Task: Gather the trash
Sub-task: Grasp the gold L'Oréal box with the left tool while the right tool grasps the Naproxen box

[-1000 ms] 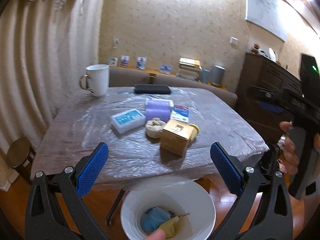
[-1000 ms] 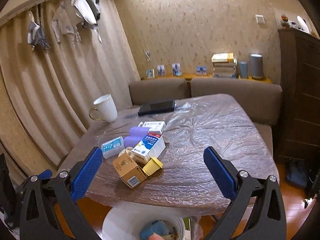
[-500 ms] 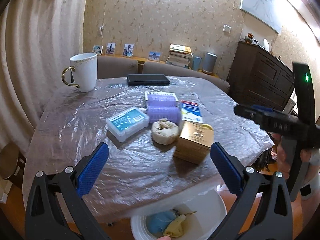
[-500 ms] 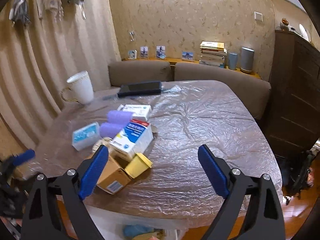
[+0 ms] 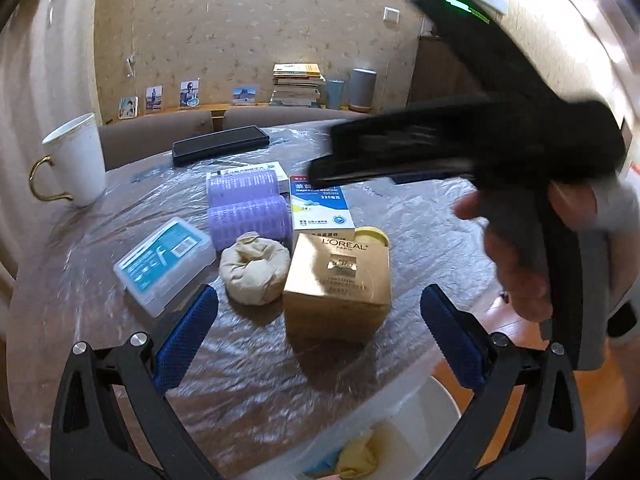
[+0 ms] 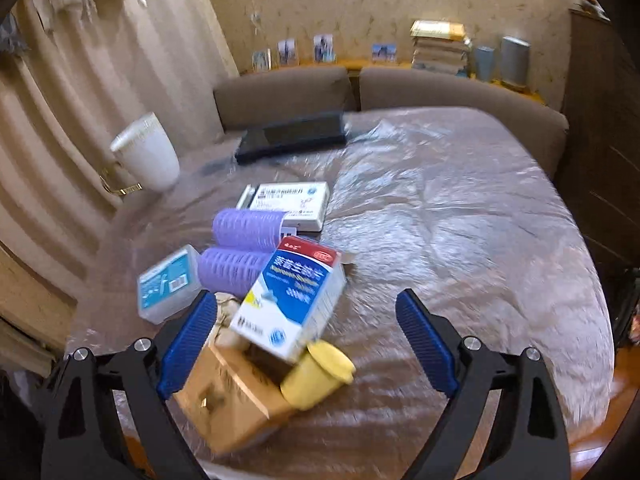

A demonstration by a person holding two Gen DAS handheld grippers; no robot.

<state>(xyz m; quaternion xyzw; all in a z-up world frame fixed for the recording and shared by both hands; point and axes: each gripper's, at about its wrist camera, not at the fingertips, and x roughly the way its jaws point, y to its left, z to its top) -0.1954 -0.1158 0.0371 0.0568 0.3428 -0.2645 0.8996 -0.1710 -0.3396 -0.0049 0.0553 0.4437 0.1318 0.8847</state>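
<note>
Clutter sits bunched near the front edge of the counter (image 5: 420, 240), which is wrapped in crinkled clear plastic film. We see a gold carton (image 5: 340, 280) closest to that edge, printed "L'OREAL PARIS" on its top face, with a small yellow cup (image 6: 316, 376) lying on its side against it. Just left of the carton lies a crumpled beige wad (image 5: 254, 268) of paper, puckered at the middle. Behind the carton, a blue-and-white medicine box (image 6: 292, 300) with a red band leans tilted on the pile; in the left wrist view we read "220" and "24" on it, and the Chinese print is too blurred for us. Two lilac hair rollers (image 5: 246, 204) lie side by side behind the wad, and a flat white medicine box (image 6: 288, 204) lies beyond them; its label we cannot read. A clear plastic case (image 5: 164, 264) with a teal label sits toward the left edge.

Below the front edge a white bin (image 5: 420, 420) shows yellow and blue scraps inside.

Our left tongs (image 5: 320, 344) stand wide, their blue pads either side of the carton and above it, gripping nothing. Our right tongs (image 6: 304, 344) are also wide and empty, over the carton and cup; the hand (image 5: 516, 248) bearing them fills the right of the left wrist view.

A white mug (image 5: 76, 160) with a gold handle stands at the far left corner, and a black tablet (image 5: 220, 146) lies by the back edge.
</note>
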